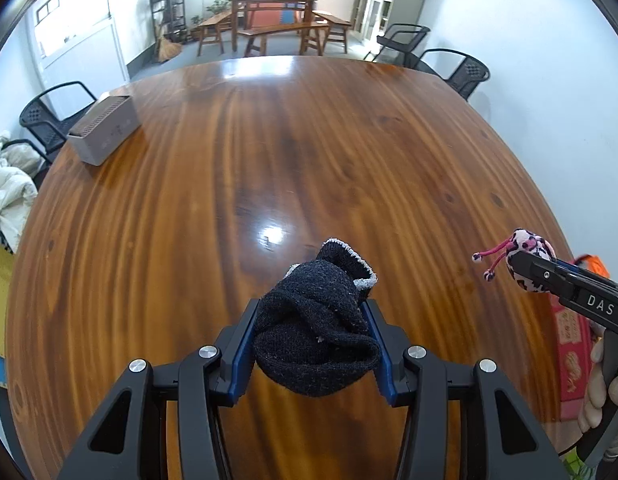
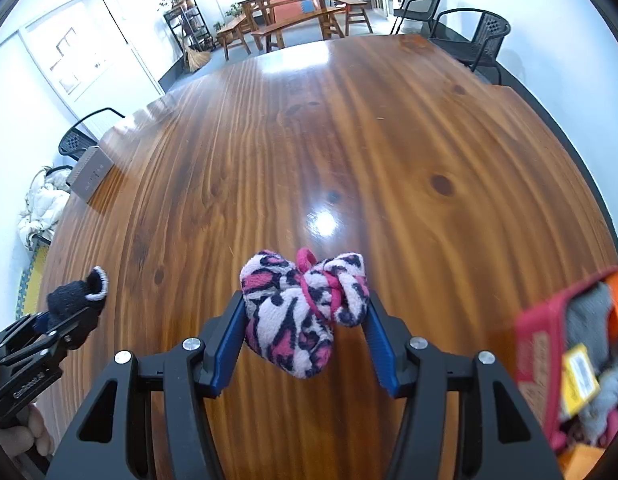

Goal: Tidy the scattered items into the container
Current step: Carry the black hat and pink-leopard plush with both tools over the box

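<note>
Ahead, we see a wide stretch of glossy, strongly grained wooden counter (image 1: 309, 152) lying bare, its rounded far edge meeting black mesh chairs (image 1: 457, 68) and its left edge carrying only a grey slatted box (image 1: 103, 130). To the right, in the right wrist view, the container (image 2: 549, 364) sits blurred at the counter's near right part: a red-walled box already stuffed with grey and orange fabric (its far corner runs out of frame).

Our left gripper (image 1: 313, 340) has its blue-padded fingers (image 1: 239, 354) clamped on a bundled black knit sock (image 1: 317, 328), coarse-textured with a white-edged cuff poking forward past the fingertips; the bundle hangs above the wood, not touching it.

Our right gripper (image 2: 307, 332) has its fingers pressed against both sides of a fuzzy sock (image 2: 303, 312), rolled and plush, patterned in pink, white and black with a pink loop on top. It fills the gap between the pads and bulges below them, clear of the counter.
</note>
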